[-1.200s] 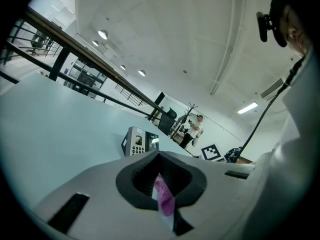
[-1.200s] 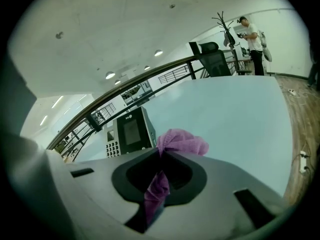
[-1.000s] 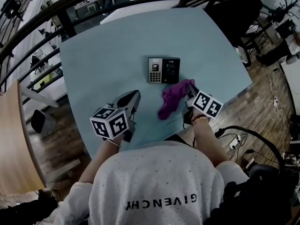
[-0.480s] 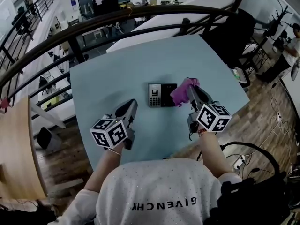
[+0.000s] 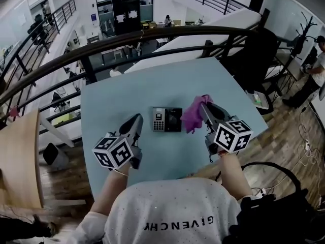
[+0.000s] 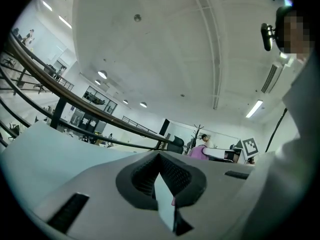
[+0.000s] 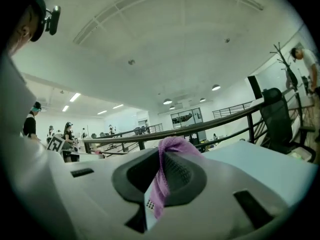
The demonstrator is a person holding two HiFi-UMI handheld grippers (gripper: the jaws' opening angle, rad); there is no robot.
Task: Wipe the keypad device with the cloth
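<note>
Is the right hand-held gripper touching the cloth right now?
Touching. The right gripper view shows the right hand-held gripper clamped on the cloth.

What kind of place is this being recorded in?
Probably an open-plan office or lab on an upper level: a black railing overlooks a lower floor with desks, and an office chair stands beside the light blue table.

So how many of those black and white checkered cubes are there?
2. One cube sits on the left gripper, low left over the table. The other sits on the right gripper, low right, the one pinching the cloth. None seems hidden.
</note>
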